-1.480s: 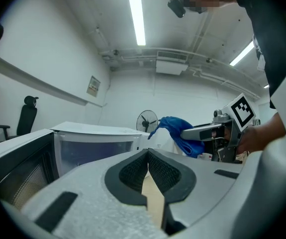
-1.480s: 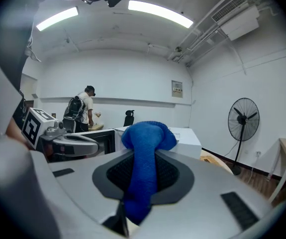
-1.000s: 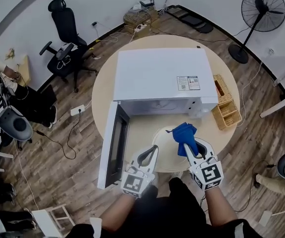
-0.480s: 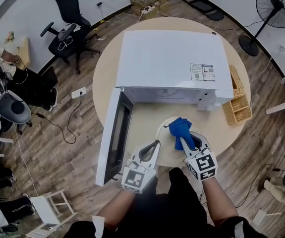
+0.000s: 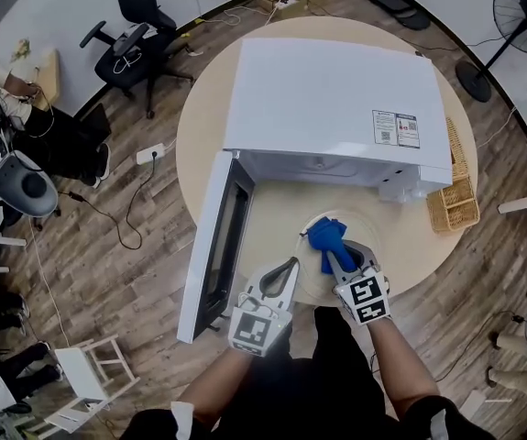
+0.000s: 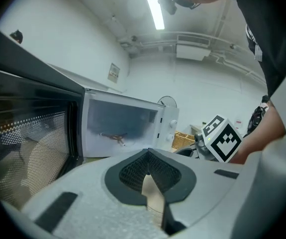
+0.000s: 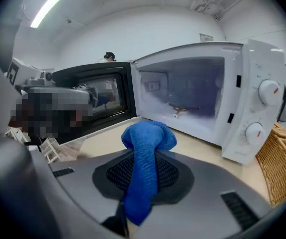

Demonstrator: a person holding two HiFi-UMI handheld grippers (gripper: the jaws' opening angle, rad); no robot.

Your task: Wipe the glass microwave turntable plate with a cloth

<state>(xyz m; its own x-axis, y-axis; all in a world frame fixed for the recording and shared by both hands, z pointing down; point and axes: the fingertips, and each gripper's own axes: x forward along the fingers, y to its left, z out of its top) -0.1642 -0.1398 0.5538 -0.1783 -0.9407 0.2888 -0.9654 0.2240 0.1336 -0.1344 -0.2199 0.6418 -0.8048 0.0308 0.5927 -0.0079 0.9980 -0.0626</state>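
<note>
In the head view we see the white microwave on the round table, its door open to the left. Its top label is too small to read. The glass plate lies just in front of it, near us.

In the left gripper view, the left hand-held gripper is closed on nothing.

In the right gripper view, the right hand-held gripper clamps a blue cloth.
</note>
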